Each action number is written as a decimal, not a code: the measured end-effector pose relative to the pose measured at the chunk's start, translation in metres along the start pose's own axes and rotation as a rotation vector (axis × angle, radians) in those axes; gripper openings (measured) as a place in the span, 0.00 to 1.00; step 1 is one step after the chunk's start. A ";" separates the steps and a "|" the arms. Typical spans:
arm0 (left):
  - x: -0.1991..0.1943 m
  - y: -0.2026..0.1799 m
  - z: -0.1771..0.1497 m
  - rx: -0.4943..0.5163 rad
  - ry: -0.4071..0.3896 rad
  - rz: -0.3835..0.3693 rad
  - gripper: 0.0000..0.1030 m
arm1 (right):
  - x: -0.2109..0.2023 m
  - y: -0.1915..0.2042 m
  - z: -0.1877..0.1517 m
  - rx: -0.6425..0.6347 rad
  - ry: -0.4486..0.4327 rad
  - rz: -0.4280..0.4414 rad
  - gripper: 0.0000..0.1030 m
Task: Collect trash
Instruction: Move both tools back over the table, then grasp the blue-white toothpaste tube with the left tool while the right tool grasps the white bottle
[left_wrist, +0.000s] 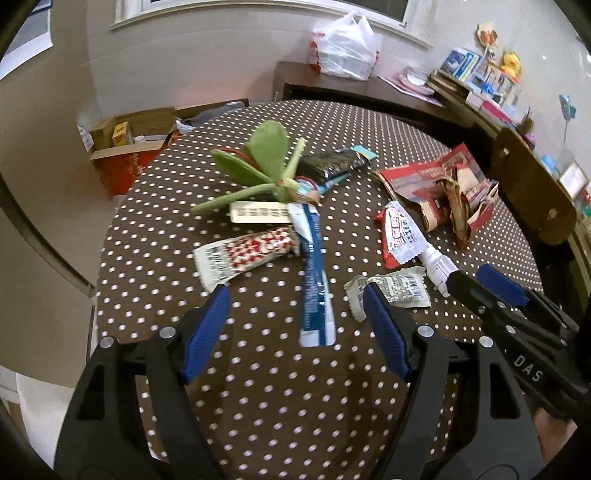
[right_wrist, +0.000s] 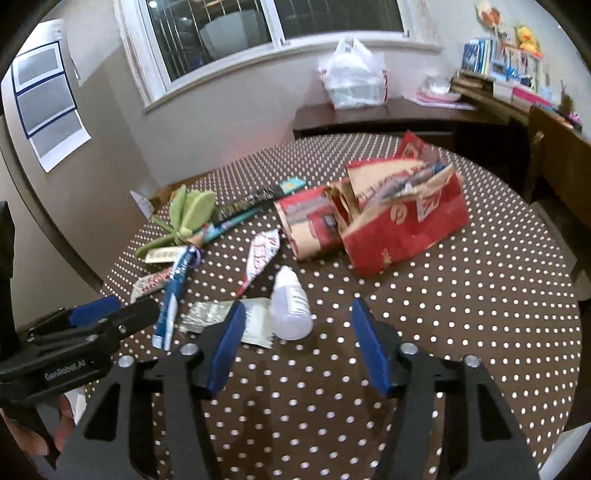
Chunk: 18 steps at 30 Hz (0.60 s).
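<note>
Brown cloth with white dots covers a round table (left_wrist: 258, 387); window (right_wrist: 221, 33) and sill on the wall behind it, low dark shelf below with a white plastic bag (right_wrist: 352, 79), contents unclear. Cardboard box (left_wrist: 127, 146) on the floor beyond the table's far left edge, small packs inside. Trash mid-table: torn red paper bag (right_wrist: 399, 225) on its side, mouth open, crumpled paper in it; left of the bag a red-white wrapper (left_wrist: 397, 234), small white bottle (right_wrist: 290, 306), flat sachet (left_wrist: 395, 290), blue tube (left_wrist: 314, 291), green leaf stems (left_wrist: 264, 162). Left gripper (left_wrist: 295, 325) wide, empty, straddling the tube's near end. Right gripper (right_wrist: 295, 343) half open, empty, bottle just ahead.
</note>
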<state>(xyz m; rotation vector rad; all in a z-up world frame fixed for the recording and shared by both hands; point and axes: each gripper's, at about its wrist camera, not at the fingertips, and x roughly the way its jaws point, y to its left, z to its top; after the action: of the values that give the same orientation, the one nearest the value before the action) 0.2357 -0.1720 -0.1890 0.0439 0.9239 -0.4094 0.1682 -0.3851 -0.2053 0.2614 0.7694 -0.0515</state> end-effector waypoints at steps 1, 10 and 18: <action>0.002 -0.001 0.000 0.004 0.004 0.000 0.64 | 0.003 -0.001 0.001 -0.003 0.009 0.010 0.53; 0.027 -0.012 0.007 0.036 0.047 0.005 0.44 | 0.021 0.004 0.006 -0.042 0.075 0.048 0.24; 0.020 -0.017 0.009 0.057 0.001 -0.041 0.12 | 0.003 -0.003 0.007 -0.030 0.029 0.037 0.23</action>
<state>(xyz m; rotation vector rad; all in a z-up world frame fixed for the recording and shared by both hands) 0.2471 -0.1957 -0.1970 0.0771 0.9154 -0.4735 0.1747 -0.3900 -0.2032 0.2481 0.7936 -0.0014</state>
